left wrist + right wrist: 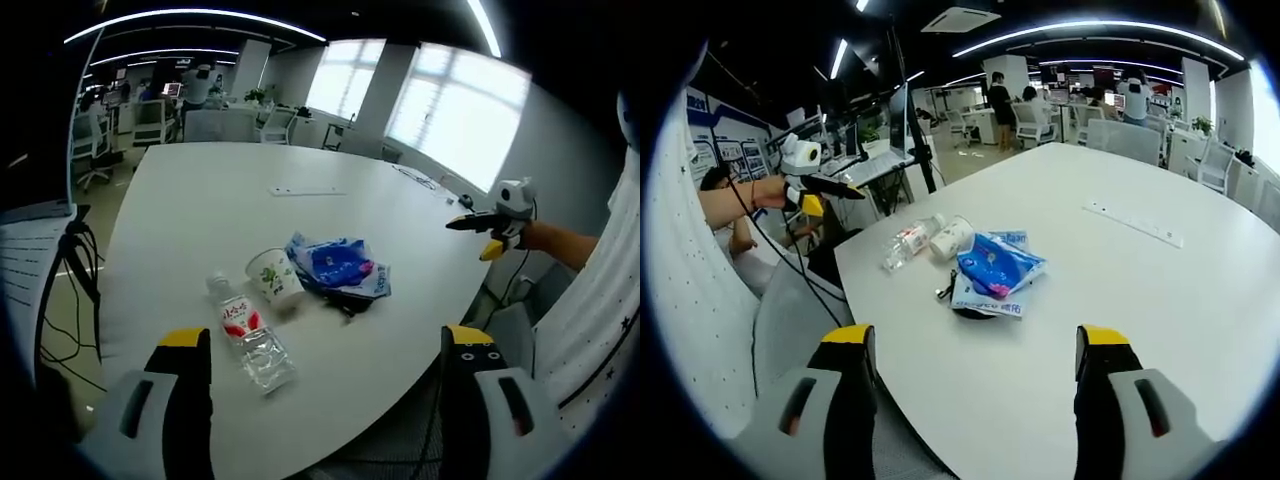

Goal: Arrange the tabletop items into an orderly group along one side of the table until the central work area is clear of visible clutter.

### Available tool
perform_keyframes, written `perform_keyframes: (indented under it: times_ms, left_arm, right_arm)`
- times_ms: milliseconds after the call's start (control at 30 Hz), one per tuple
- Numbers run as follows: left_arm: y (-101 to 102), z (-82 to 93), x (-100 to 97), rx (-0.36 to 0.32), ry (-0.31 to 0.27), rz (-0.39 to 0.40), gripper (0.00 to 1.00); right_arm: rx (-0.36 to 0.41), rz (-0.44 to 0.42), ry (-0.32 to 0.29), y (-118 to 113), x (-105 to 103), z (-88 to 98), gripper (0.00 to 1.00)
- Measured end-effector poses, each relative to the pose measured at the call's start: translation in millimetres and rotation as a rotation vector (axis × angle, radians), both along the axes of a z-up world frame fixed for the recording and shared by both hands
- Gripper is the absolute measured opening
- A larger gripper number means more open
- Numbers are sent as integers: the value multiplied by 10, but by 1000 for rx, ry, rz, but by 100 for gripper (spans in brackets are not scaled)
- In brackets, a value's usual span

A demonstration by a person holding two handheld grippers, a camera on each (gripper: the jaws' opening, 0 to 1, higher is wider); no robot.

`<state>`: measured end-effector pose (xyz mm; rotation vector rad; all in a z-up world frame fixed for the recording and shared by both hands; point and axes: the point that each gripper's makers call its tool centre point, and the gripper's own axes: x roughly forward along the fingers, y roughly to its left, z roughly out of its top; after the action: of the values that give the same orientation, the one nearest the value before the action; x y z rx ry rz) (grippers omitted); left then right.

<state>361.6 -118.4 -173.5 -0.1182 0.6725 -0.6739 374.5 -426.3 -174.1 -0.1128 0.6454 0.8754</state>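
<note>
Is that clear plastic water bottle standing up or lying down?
Lying down. The clear plastic water bottle rests on its side on the white table, beside the tipped paper cup.

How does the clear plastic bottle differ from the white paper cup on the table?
The clear plastic bottle with a red label is see-through and longer; the white paper cup with a green print is opaque, shorter and wider. The bottle is capped; the cup's mouth is open. Both lie on their sides on the white table.

Clear bottle (250, 340), paper cup (275, 276) lying sideways beside blue packets (337, 264), mid-table.
</note>
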Motion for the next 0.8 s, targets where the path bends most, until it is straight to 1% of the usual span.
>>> perform_keyframes:
  times_ms: [400,800]
  left_arm:
    - [-34,-42,41,-2,3,-4,98]
    - [-66,-28,107,-6,-6,-10,97]
  right_arm:
    - [-3,-5,0,-8,52,-24,81]
    - [-1,-9,-2,8,93,-12,80]
